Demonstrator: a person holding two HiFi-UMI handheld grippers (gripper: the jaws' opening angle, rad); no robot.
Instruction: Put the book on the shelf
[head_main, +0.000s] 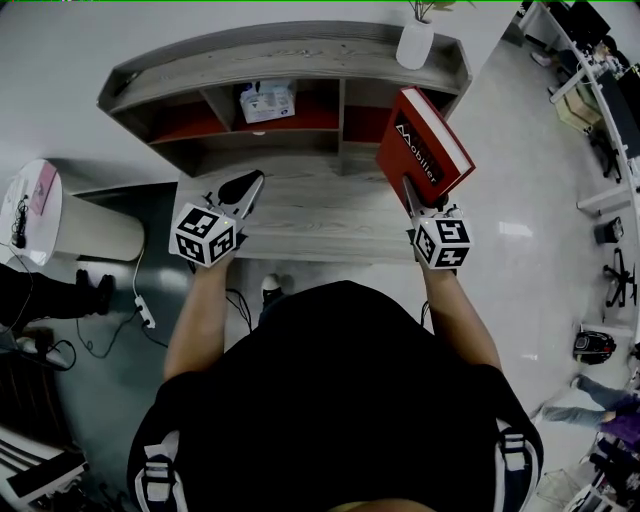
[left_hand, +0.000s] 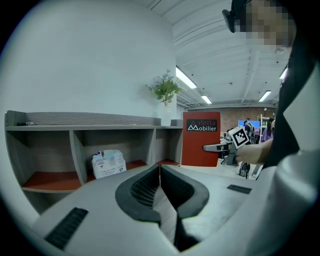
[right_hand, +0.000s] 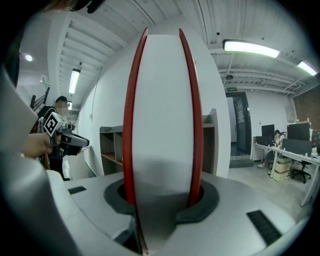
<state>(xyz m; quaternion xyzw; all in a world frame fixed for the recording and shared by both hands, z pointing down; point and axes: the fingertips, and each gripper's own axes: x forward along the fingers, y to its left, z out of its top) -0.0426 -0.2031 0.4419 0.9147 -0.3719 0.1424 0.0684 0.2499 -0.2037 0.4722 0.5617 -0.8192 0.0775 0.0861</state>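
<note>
- Two grippers hang over the wooden counter (head_main: 310, 218). The right gripper (right_hand: 162, 200) is clamped across the page block of a red hardcover book (head_main: 424, 148), held upright by its lower end. The left gripper (left_hand: 160, 169) is closed on nothing.
- The book is in the air in front of the shelf (head_main: 290, 48), facing the right-hand compartment (head_main: 365, 122) and not yet inside it.
- A white packet (head_main: 267, 100) sits in the middle compartment. A white vase (head_main: 414, 45) stands on the top board above the target.
- Likely risks: with only its bottom end gripped, the tall book could pivot in the jaws. Its upper corner could catch the top board or divider on entry, jolting the vase.
</note>
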